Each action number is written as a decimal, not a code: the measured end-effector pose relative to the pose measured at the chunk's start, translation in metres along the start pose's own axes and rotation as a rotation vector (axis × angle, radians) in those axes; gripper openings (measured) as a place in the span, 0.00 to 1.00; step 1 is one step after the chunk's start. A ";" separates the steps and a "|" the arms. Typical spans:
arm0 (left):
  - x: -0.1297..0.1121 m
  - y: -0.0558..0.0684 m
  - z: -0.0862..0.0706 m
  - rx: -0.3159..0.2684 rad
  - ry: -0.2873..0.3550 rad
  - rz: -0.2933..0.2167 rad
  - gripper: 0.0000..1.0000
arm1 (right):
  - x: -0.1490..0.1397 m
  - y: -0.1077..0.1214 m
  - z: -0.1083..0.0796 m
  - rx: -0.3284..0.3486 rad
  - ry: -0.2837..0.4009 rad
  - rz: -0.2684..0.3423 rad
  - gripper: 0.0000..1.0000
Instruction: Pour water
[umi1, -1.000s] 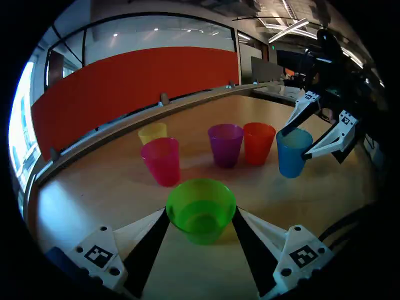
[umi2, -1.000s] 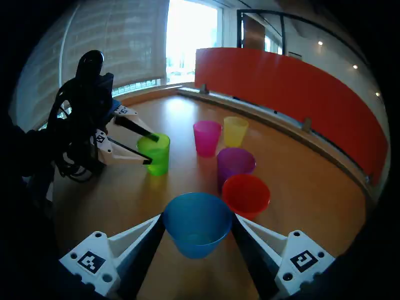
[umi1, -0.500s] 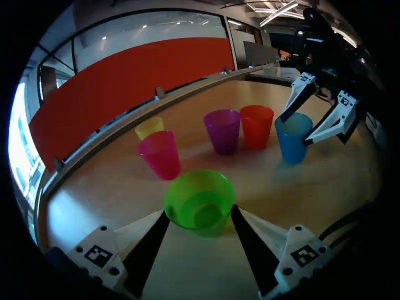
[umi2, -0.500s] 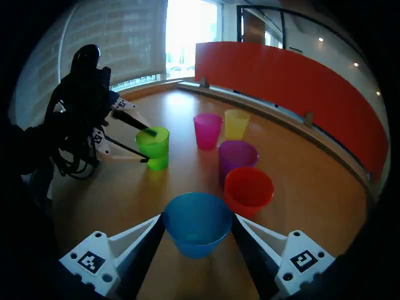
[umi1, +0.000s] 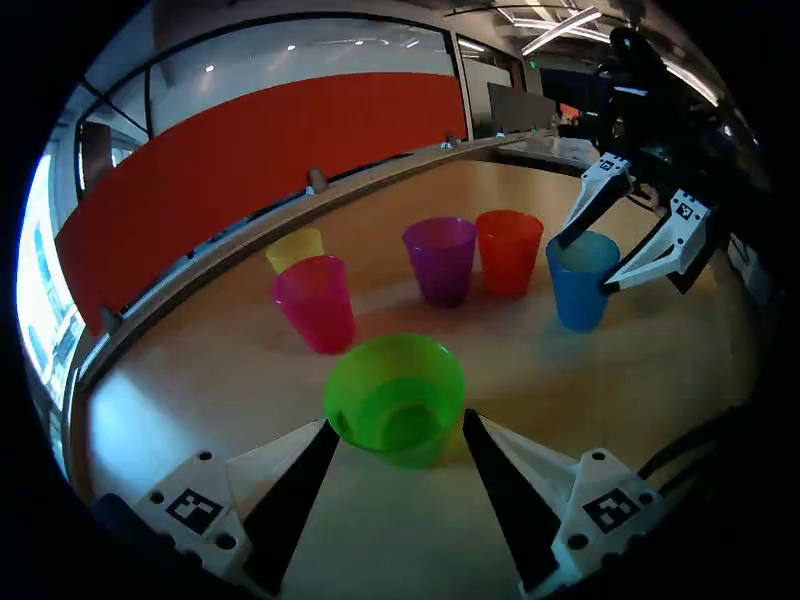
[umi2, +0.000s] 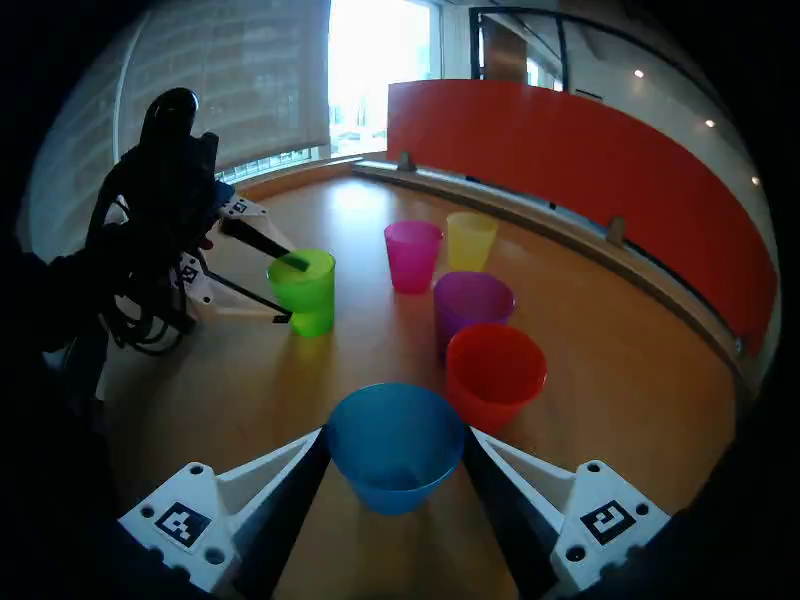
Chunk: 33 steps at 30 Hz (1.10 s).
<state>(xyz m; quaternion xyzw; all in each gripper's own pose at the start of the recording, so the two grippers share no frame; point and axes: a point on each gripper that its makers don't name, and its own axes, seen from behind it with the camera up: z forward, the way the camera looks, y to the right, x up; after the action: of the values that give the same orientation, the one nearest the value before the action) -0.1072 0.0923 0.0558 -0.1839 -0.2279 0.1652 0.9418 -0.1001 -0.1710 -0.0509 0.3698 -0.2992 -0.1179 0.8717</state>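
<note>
Your left gripper is clamped on the green cup and your right gripper on the blue cup. Each is pinched near the rim and kept mouth-up, probably so one can tip into the other. I cannot tell whether either holds water. The pink, purple, red and yellow cups stand grouped nearby. Around you are a red partition, a bright window and the wooden table.

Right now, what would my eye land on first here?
The bright plastic cups: a green cup clamped in the left gripper, a blue cup in the right gripper. A pink cup, yellow cup, purple cup and orange cup stand grouped on the table, with a long red wall panel behind.
</note>
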 end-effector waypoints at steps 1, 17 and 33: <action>-0.001 0.000 0.000 0.000 -0.002 0.001 0.90 | 0.000 0.000 0.000 0.000 0.000 0.002 0.94; -0.010 0.005 0.000 -0.001 -0.021 0.009 0.90 | -0.010 -0.003 -0.003 -0.001 -0.014 0.022 0.95; -0.017 0.009 -0.010 -0.005 -0.031 0.017 0.90 | -0.049 -0.004 0.000 -0.023 -0.089 0.022 0.94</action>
<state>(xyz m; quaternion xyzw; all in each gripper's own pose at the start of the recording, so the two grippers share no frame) -0.1187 0.0907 0.0368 -0.1856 -0.2413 0.1753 0.9363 -0.1388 -0.1526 -0.0749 0.3509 -0.3404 -0.1278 0.8629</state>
